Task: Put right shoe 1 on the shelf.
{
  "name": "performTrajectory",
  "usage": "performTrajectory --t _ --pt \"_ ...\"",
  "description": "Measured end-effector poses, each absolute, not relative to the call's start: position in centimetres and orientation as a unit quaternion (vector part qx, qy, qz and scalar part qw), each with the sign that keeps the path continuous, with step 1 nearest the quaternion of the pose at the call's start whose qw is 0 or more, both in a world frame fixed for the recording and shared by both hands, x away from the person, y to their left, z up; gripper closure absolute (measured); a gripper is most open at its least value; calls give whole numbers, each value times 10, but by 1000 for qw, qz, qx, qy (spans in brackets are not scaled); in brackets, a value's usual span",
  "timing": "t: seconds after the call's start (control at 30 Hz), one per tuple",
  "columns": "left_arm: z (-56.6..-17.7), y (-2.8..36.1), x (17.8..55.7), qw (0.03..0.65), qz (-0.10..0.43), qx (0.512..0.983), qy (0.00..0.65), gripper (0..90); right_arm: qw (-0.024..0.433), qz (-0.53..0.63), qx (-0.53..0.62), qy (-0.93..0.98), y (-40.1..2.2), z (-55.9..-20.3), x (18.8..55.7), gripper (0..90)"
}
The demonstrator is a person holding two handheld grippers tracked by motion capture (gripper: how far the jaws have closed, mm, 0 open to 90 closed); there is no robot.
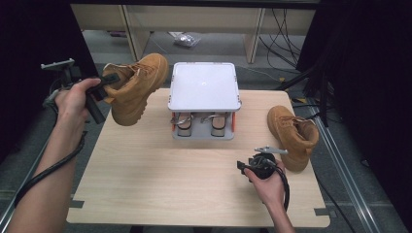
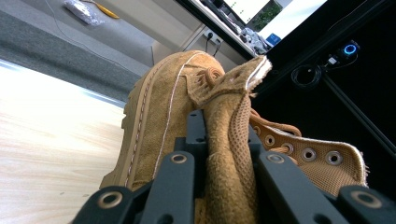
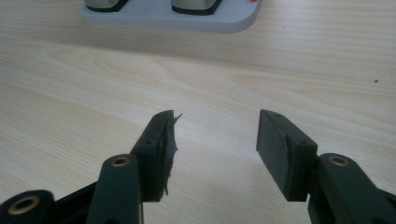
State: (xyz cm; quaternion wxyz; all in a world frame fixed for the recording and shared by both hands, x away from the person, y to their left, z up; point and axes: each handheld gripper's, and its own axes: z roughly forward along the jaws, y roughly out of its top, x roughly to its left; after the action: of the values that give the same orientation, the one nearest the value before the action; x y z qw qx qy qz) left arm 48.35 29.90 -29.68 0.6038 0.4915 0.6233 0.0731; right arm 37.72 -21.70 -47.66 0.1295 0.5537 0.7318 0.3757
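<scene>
A tan suede boot [image 1: 138, 85] hangs in the air over the table's far left corner, toe pointing up and to the right. My left gripper [image 1: 108, 82] is shut on its collar. In the left gripper view the black jaws pinch the mesh-lined collar edge [image 2: 231, 126] of the boot [image 2: 159, 107], and the eyelets show to the right. A second tan boot [image 1: 291, 133] lies on the table at the right. Just left of it, low over the wood, my right gripper [image 1: 243, 166] is open with nothing between its jaws [image 3: 217, 126].
A grey two-level rack with a white top plate [image 1: 204, 80] stands at the middle back of the wooden table [image 1: 170, 170]; its base [image 3: 187, 21] lies ahead of the right gripper. Cables and table legs are on the floor behind.
</scene>
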Motion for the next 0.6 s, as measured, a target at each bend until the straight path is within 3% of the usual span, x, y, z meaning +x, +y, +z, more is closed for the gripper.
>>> performTrajectory --t 0.6 --pt "-289 281 493 608 68 494 618 803 123 384 562 722 -217 -477 377 478"
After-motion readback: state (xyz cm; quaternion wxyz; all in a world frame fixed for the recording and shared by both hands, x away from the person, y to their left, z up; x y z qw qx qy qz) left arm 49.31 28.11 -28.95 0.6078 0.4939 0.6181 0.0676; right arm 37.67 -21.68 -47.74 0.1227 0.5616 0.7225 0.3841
